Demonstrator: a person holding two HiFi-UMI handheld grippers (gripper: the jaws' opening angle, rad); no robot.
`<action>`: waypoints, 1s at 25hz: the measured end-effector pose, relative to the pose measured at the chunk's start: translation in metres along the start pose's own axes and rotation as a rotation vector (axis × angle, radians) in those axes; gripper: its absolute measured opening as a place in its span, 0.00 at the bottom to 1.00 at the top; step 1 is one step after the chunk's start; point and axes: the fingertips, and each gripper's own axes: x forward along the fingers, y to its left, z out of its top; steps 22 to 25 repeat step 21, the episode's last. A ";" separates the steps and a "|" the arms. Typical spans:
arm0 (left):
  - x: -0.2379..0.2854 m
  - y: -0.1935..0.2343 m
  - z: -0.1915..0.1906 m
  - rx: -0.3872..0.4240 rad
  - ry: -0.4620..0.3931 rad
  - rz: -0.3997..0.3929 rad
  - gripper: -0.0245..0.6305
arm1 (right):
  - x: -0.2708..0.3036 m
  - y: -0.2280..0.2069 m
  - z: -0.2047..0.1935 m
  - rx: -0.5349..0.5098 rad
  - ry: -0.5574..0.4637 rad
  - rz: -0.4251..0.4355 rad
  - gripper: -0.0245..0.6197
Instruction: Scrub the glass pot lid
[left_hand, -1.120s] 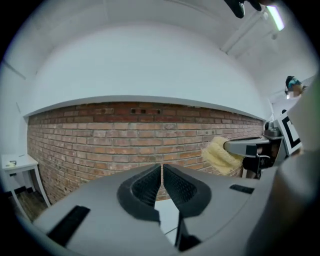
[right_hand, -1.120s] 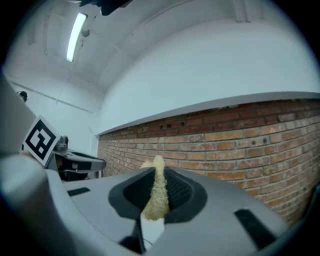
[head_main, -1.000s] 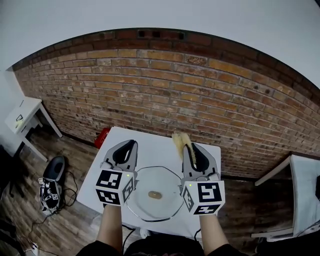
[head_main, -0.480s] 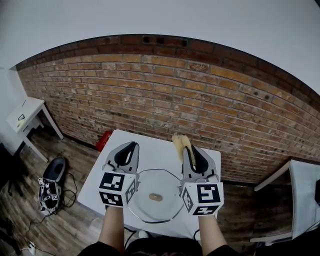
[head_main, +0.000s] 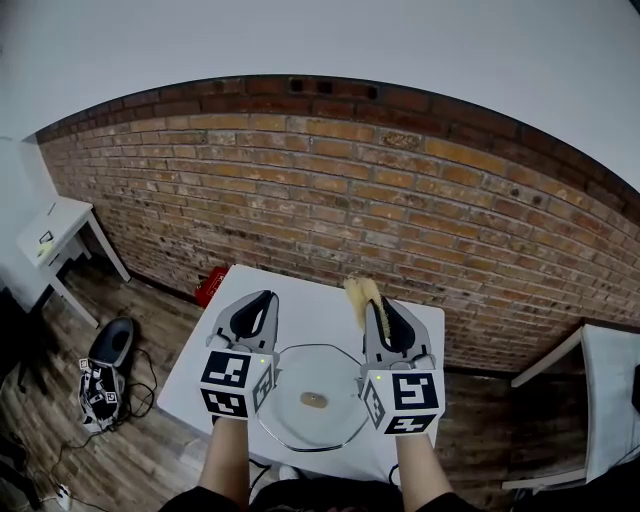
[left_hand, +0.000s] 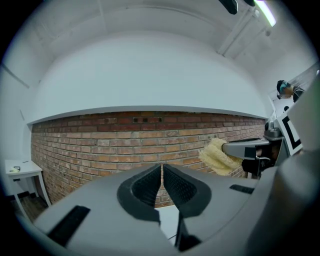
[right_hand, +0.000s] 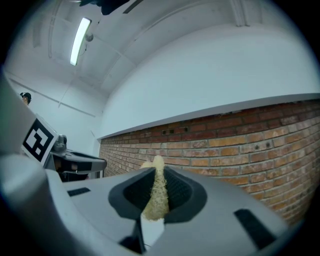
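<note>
On the table (head_main: 312, 300) lay the lid (head_main: 318, 378), flanked by both grippers. The left gripper (left_hand: 162, 172) was clenched on nothing; the right gripper (right_hand: 159, 182) pinched a yellow sponge (head_main: 360, 293).

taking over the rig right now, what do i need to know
Left gripper: shut, empty, raised above the white table.
Right gripper: shut on the yellow scrubber, also raised, not on the lid.
Glass pot lid: lies flat on the table, between the two grippers in the head view.
Done: scrubber is in hand.
Left: lower the scrubber onto the lid and scrub; the left gripper could probably steady it.
</note>
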 end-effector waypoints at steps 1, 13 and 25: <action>0.001 -0.001 -0.001 0.000 0.001 -0.001 0.07 | 0.000 0.000 -0.001 0.001 0.001 -0.001 0.12; 0.006 0.003 -0.006 -0.005 0.012 0.006 0.07 | 0.001 -0.005 -0.006 -0.003 0.017 -0.009 0.12; 0.010 0.002 -0.001 0.004 0.003 0.005 0.07 | 0.006 -0.006 -0.008 -0.003 0.024 0.001 0.12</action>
